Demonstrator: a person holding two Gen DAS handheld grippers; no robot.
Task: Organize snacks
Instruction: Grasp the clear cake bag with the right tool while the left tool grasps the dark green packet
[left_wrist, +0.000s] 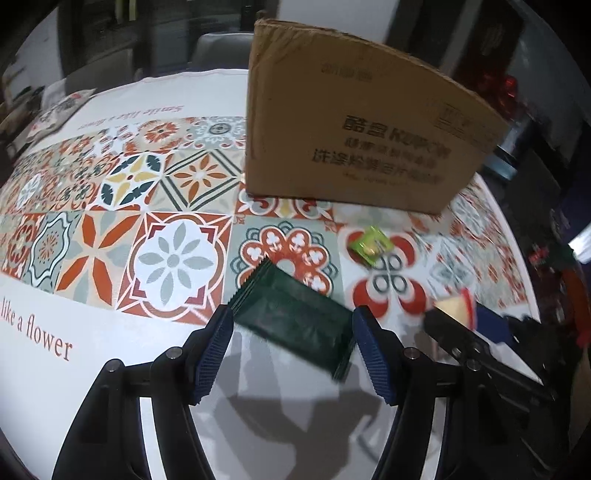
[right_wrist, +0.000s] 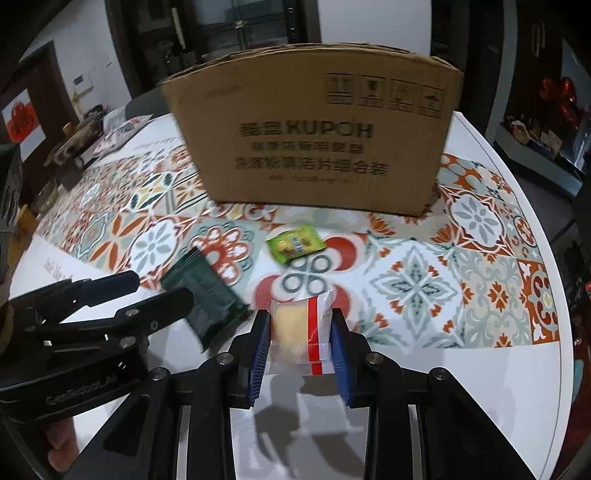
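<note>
Meanwhile, both grippers hold snack packets in front of the cardboard box (right_wrist: 314, 136).

Right gripper (right_wrist: 301, 345) has its blue ribbed pads pinched on a clear crinkly packet (right_wrist: 301, 330) with a red stripe and a pale cake inside; left gripper (left_wrist: 291, 334), about half open, presses both pads on the ends of a flat dark green packet (left_wrist: 295, 325) with serrated ends (slightly blurred). A small bright green packet (right_wrist: 296, 246) lies loose between them and the box, on the glossy tile-patterned tablecloth (right_wrist: 413, 284), with open cloth to its right.
</note>
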